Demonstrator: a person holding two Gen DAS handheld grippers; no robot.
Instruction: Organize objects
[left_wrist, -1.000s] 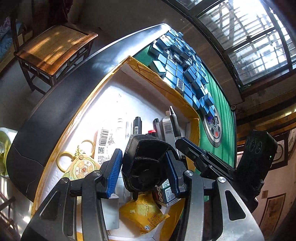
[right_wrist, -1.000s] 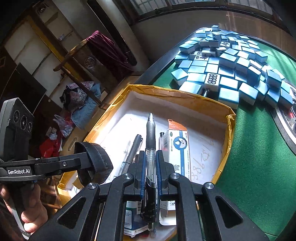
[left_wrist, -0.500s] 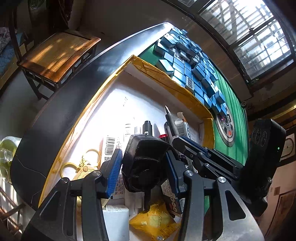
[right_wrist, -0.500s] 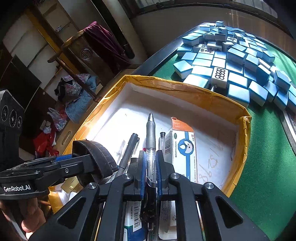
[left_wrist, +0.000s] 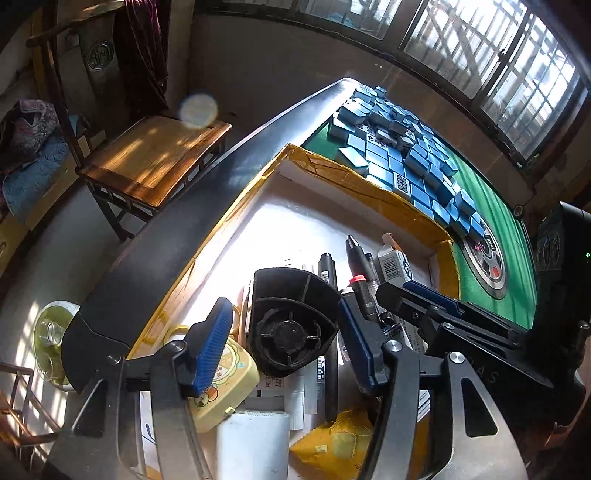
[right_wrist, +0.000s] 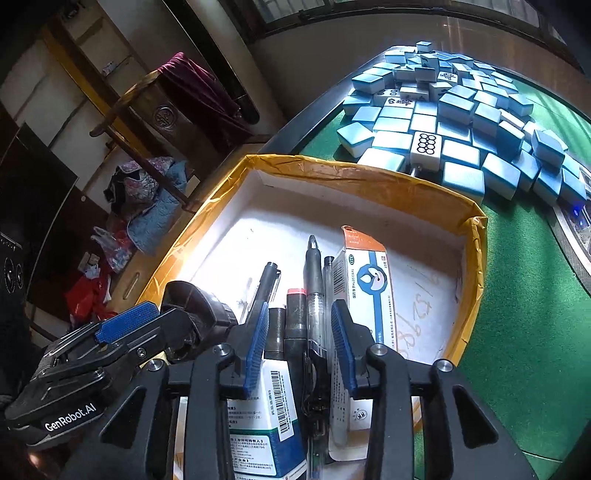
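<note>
The right gripper had just been opening; its ribbed blue fingers stood apart, off the clear-barrelled grey pen lying between them in the tray. The left gripper had also just been opening wider; its fingers flanked a black ribbed plastic wedge-shaped object without pressing it, the near side showing a small gap. The tray was a shallow white box edged in glossy yellow tape, resting on the green felt counter. Beside the pen lay a red-capped marker, a second dark pen and a white-and-blue carton. Only the left view showed a yellow round-cornered case and a crinkled yellow packet. Blue-backed mahjong tiles were heaped beyond the tray.
</note>
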